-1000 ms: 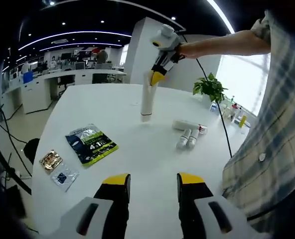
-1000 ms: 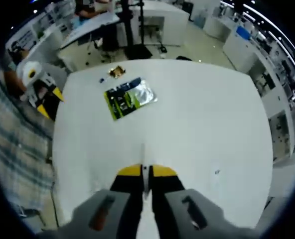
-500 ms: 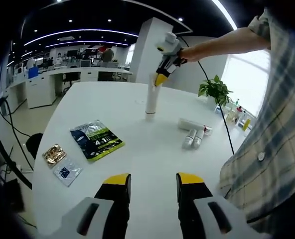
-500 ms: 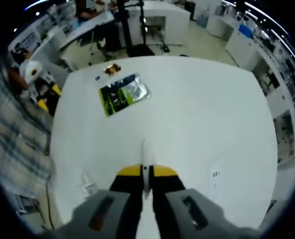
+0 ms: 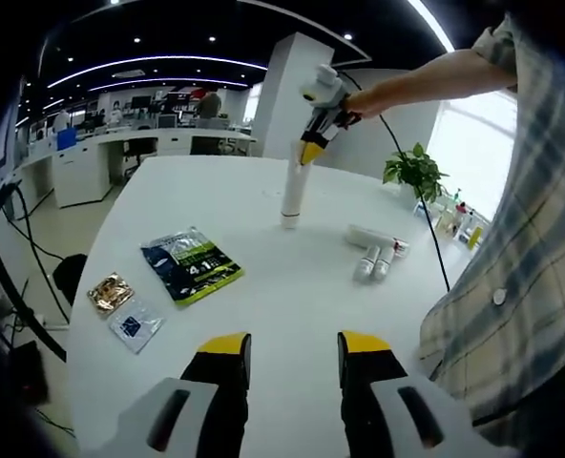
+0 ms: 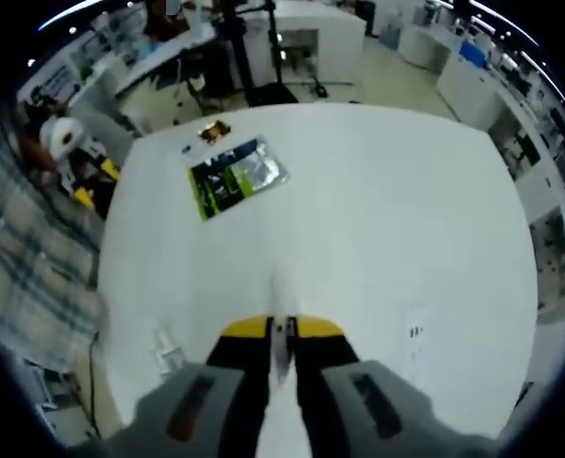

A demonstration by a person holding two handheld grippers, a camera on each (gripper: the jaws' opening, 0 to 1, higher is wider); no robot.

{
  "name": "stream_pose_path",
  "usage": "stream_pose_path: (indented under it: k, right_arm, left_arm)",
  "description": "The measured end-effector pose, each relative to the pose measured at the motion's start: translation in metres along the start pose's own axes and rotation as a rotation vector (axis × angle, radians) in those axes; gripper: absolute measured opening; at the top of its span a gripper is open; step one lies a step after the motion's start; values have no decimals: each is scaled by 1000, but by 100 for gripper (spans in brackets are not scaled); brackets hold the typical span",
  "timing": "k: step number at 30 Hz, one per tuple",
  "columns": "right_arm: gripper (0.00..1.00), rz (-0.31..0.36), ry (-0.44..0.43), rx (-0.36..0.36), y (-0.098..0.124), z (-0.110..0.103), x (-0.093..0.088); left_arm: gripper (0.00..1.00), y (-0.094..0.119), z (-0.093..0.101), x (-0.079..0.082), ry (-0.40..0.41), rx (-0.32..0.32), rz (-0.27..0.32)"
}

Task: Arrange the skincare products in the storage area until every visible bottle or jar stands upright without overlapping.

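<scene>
Two claws work over the white table. The right gripper pinches the top of a white tube, which stands upright mid-table, long axis vertical, directly beneath the jaws. At the tube's four o'clock, small bottles lie flat. The left gripper hangs spread, holding nothing.
</scene>
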State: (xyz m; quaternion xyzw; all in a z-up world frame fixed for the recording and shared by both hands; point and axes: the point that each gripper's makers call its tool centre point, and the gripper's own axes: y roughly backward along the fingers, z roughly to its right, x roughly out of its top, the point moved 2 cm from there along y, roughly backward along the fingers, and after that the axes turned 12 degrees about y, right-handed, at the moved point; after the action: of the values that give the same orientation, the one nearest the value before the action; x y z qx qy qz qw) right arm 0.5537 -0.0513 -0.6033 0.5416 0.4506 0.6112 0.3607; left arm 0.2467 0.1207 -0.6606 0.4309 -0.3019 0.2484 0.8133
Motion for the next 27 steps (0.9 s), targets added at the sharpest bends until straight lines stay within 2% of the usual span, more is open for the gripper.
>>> stream_pose_path:
  k: [7, 11, 14, 18, 20, 21, 23, 27]
  right_arm:
    - [17, -15, -5, -23, -3, -5, -9]
    - [21, 13, -73, -53, 3, -7, -18]
    - [24, 21, -110, -74, 9, -13, -32]
    - [28, 50, -222, -113, 17, -29, -59]
    - [31, 66, -250, -139, 21, -34, -70]
    - [33, 84, -302, -158, 24, -42, -81]
    - [34, 84, -333, -170, 26, -49, -92]
    - [36, 59, -408, -206, 25, -76, -132]
  left_arm:
    - [37, 8, -3, -1, -8, 14, 0]
    - [38, 11, -4, 0, -21, 18, -2]
    - [38, 11, -3, 0, -33, 15, -5]
    - [38, 9, 1, 4, -55, 5, -9]
    - [38, 8, 3, 5, -67, -2, -11]
    - [38, 7, 6, 6, -74, -7, -13]
    - [38, 5, 9, 7, -88, -14, -15]
    - [38, 2, 16, 8, -110, -26, -24]
